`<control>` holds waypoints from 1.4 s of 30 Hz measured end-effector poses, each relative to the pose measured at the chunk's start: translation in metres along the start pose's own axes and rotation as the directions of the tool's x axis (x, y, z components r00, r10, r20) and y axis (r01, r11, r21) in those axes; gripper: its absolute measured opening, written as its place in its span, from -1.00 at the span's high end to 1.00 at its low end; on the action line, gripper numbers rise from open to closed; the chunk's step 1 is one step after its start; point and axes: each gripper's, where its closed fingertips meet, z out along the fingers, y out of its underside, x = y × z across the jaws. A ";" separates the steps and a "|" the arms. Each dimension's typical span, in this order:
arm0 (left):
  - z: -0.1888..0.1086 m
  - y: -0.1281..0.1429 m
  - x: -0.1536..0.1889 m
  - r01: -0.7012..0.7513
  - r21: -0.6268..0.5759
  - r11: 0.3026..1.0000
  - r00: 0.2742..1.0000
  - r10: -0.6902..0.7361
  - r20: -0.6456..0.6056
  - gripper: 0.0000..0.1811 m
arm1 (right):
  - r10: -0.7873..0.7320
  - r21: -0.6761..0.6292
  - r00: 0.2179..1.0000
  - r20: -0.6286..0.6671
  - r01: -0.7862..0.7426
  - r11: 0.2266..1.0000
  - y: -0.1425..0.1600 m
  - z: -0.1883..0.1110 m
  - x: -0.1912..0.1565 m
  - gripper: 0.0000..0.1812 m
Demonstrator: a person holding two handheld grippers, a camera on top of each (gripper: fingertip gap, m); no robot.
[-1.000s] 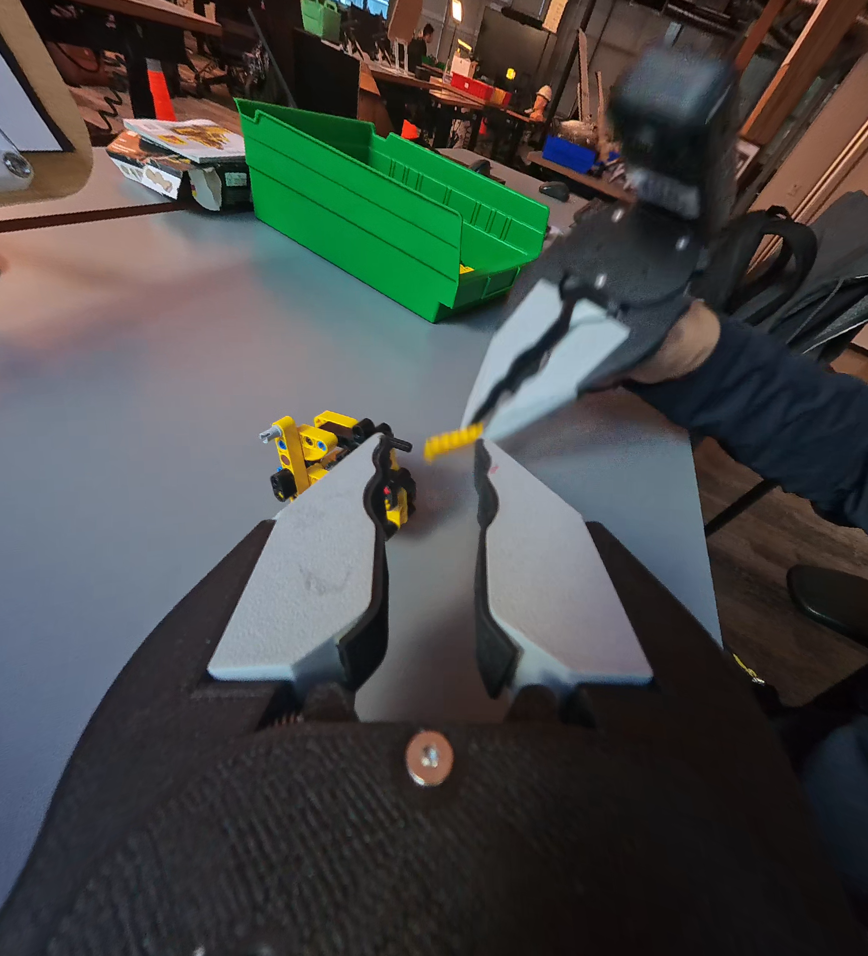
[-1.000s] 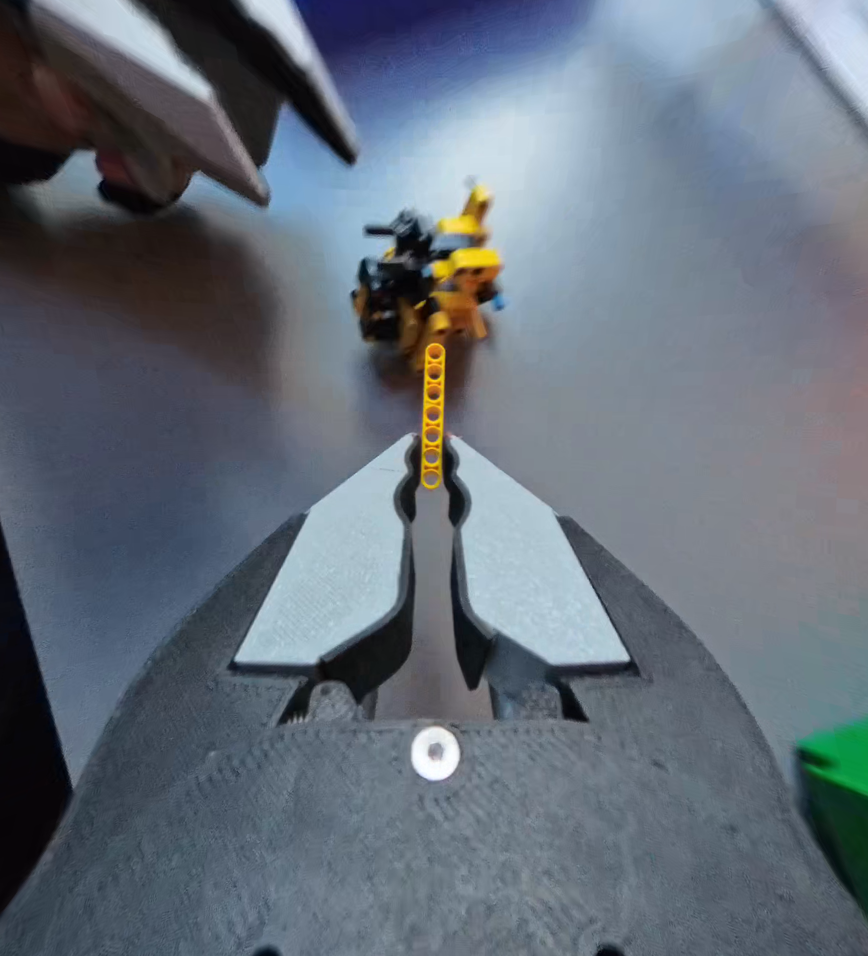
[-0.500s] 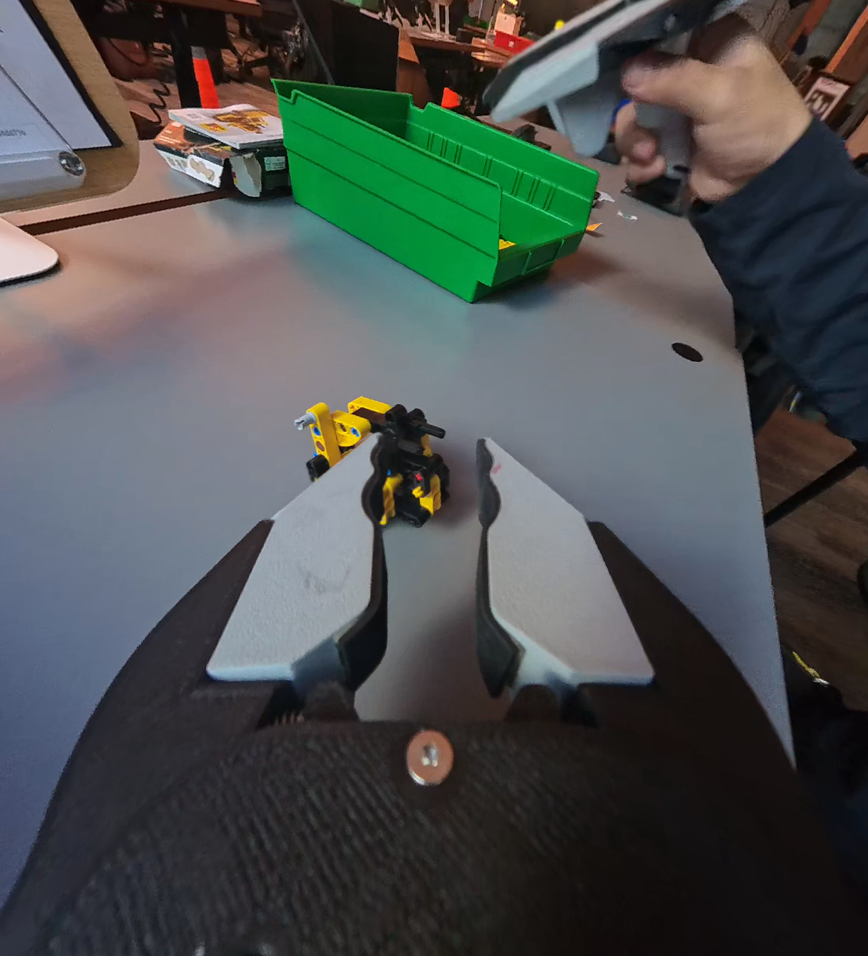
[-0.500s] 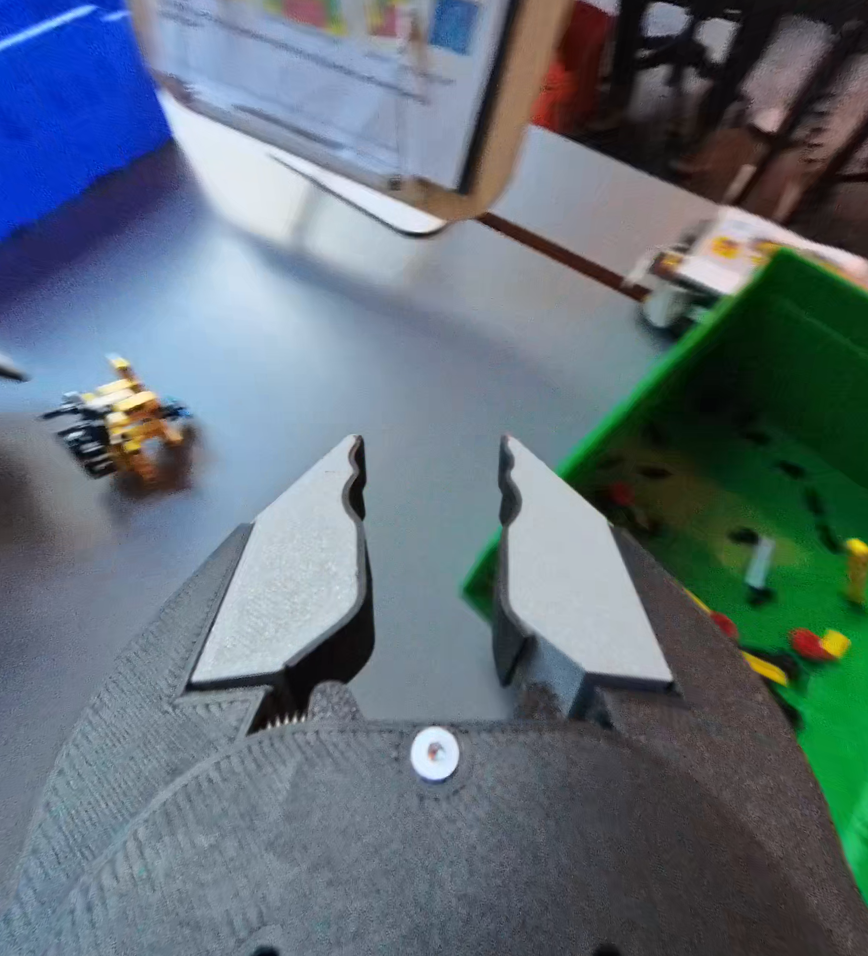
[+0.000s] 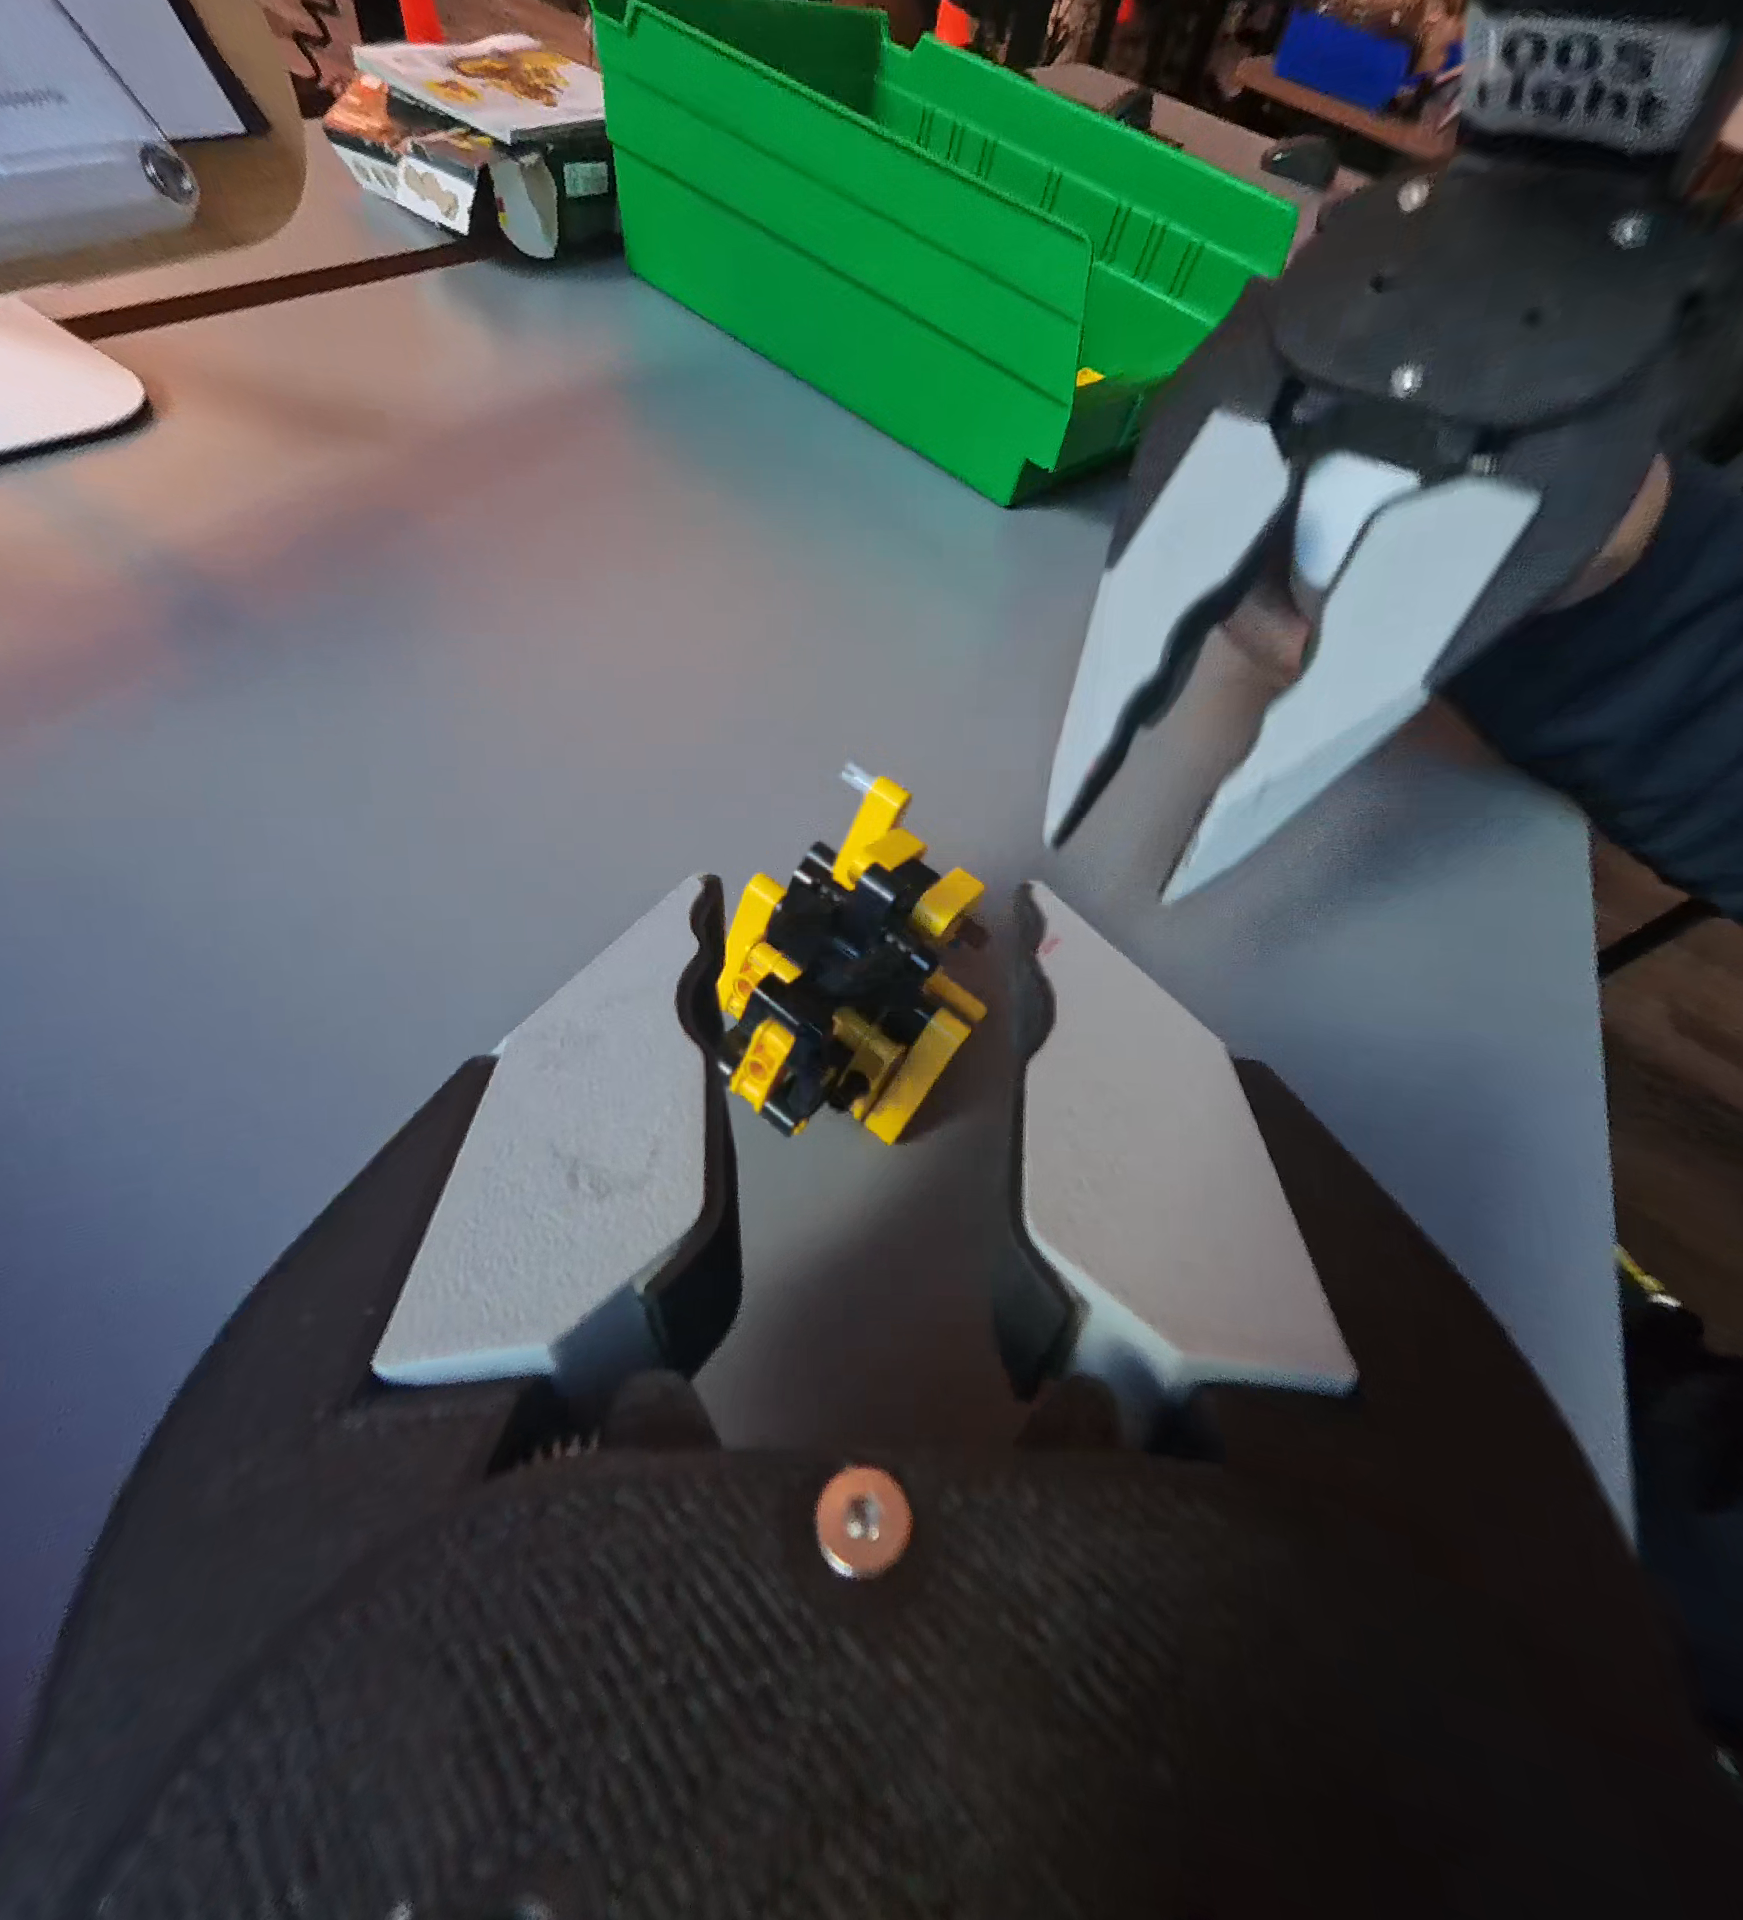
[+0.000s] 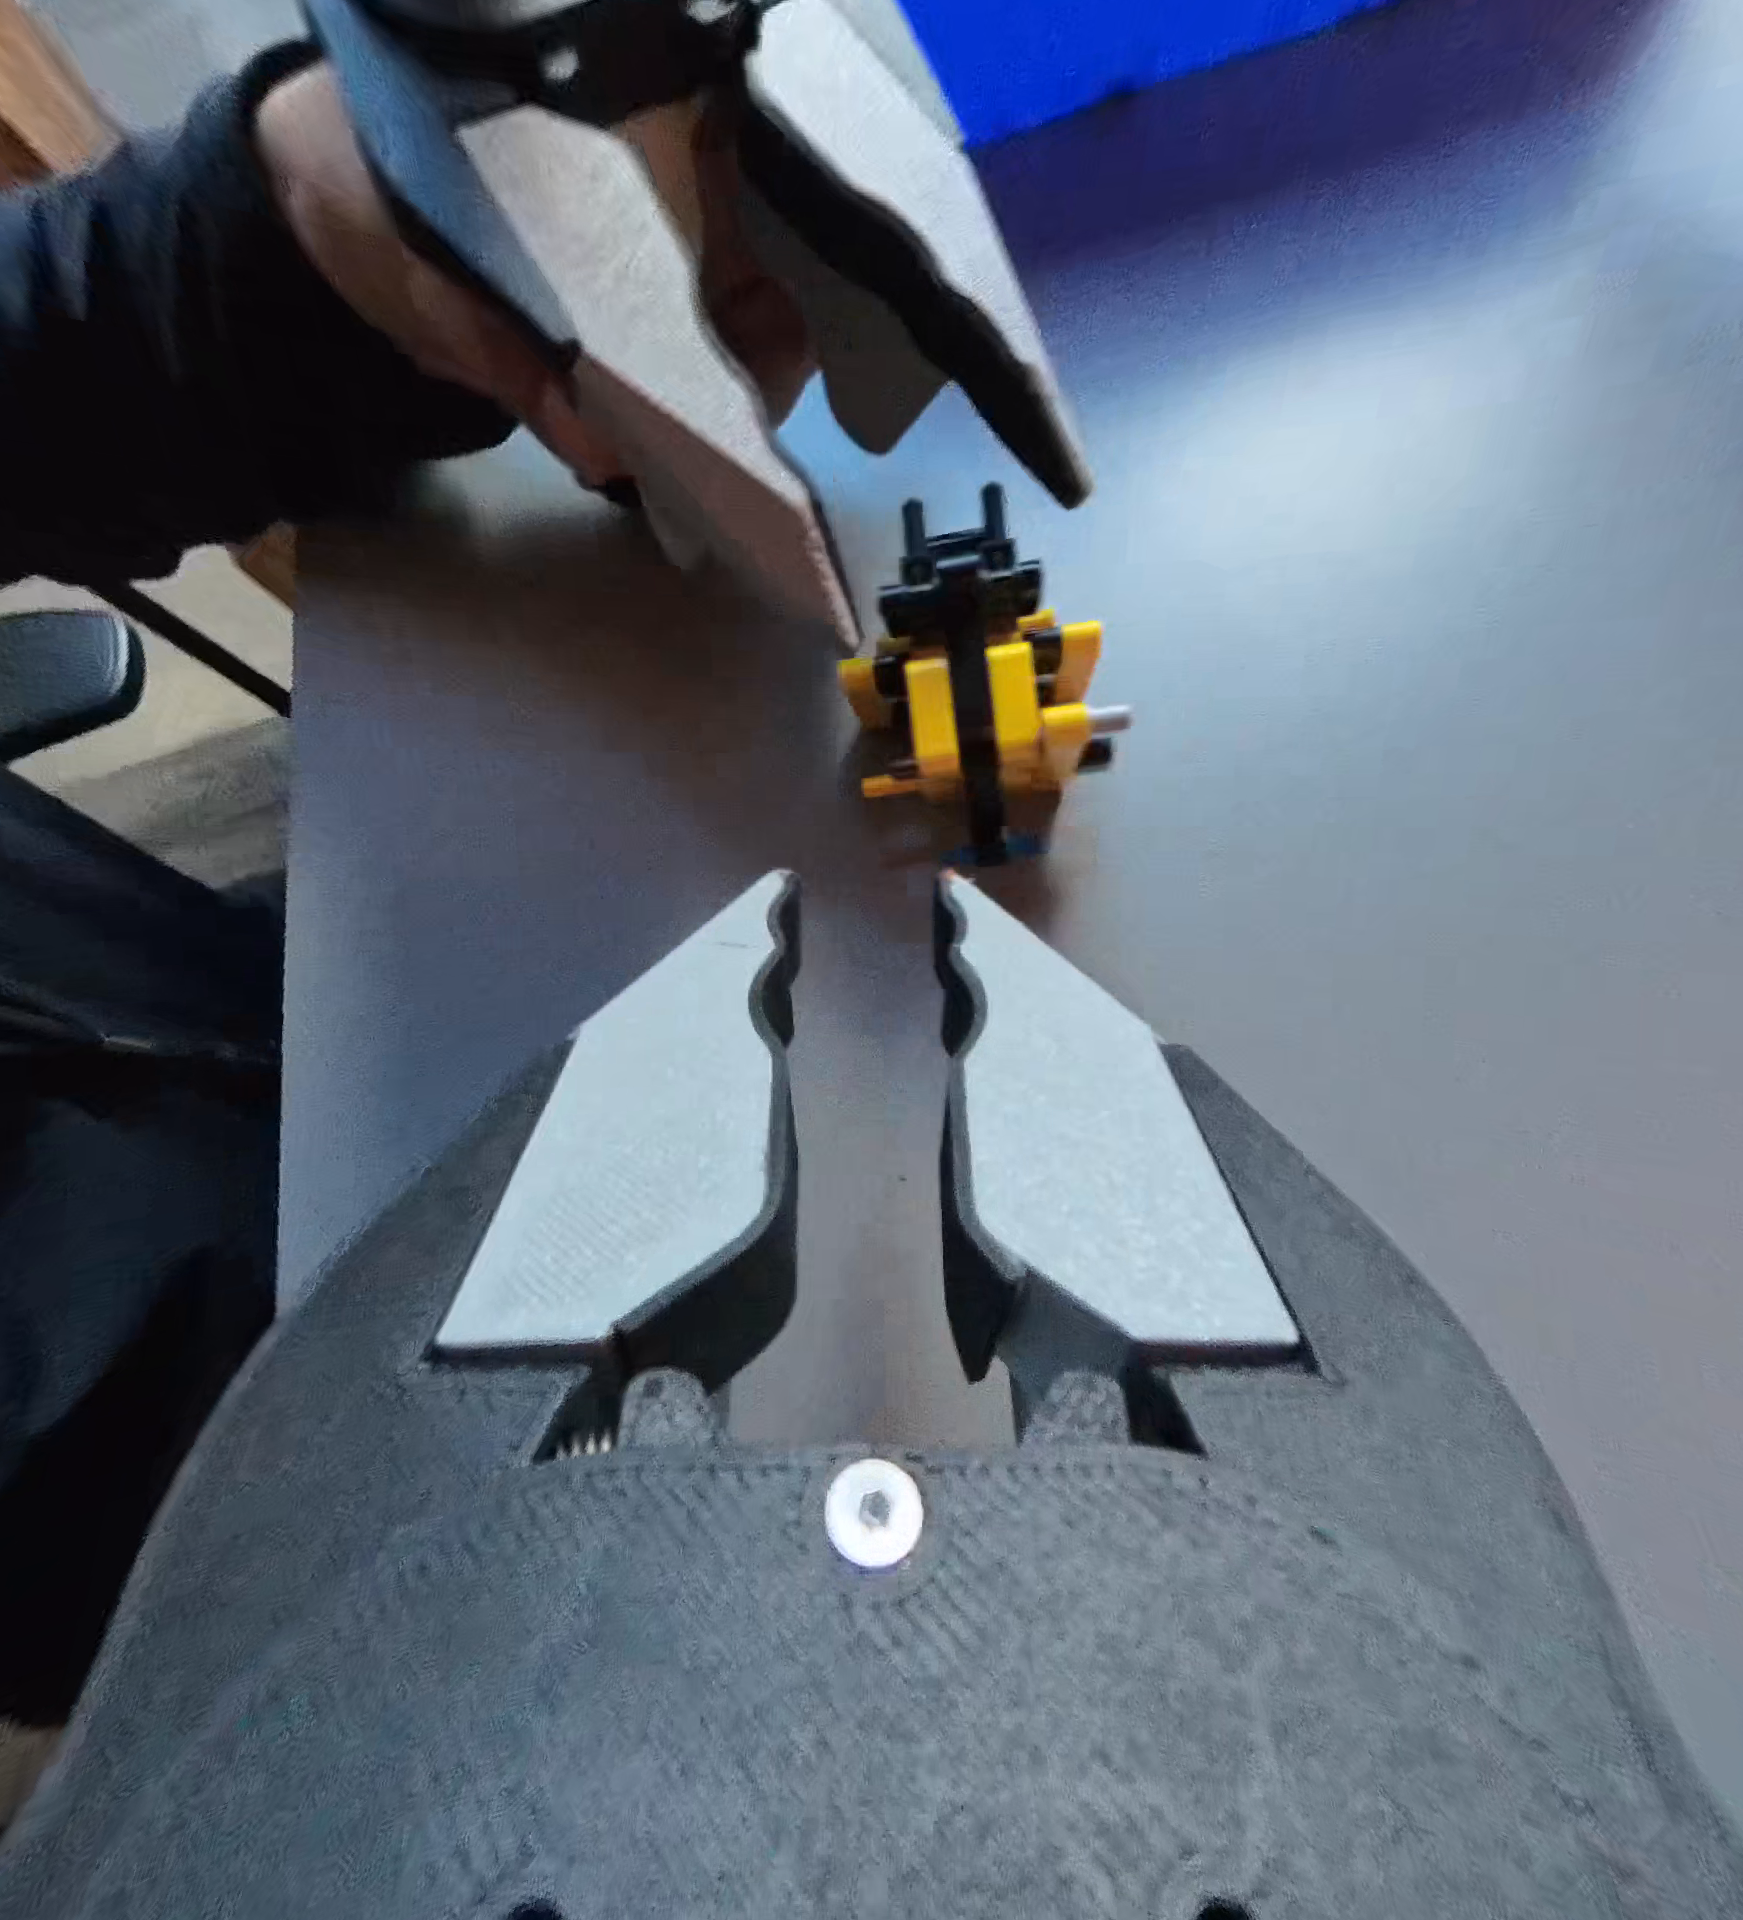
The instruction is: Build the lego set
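A second ago the right gripper (image 6: 867, 894) held a long yellow beam out toward the lego model (image 5: 841, 997); now its fingers (image 6: 638, 1122) stand narrowly apart with nothing between them, and it has come back from the green bin (image 5: 908, 260) to hang just short of the model. No loose beam shows on the desk (image 5: 379, 727), so it was probably fitted or dropped in the bin; I cannot tell which. The left gripper (image 5: 862, 914) has moved in: its fingers (image 5: 576, 1143) are wide, one on each side of the model, not touching it that I can see. The model itself has been turned and now sits between those tips, near the desk's right edge. That reads as a set-up to pick up or steady the model for the next part.

The desk is smooth grey with a faint sheen. At the far side lie the bin, a booklet on a box (image 5: 472, 135) left of it, and a monitor foot (image 5: 5, 384) at far left. A cluttered workshop lies beyond.
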 end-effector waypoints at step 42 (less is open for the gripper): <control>0.020 0.012 0.034 -0.505 -0.120 0.855 0.852 0.516 0.086 0.66 | 0.611 0.713 0.792 -0.019 -0.417 0.563 -0.070 -0.038 0.107 1.00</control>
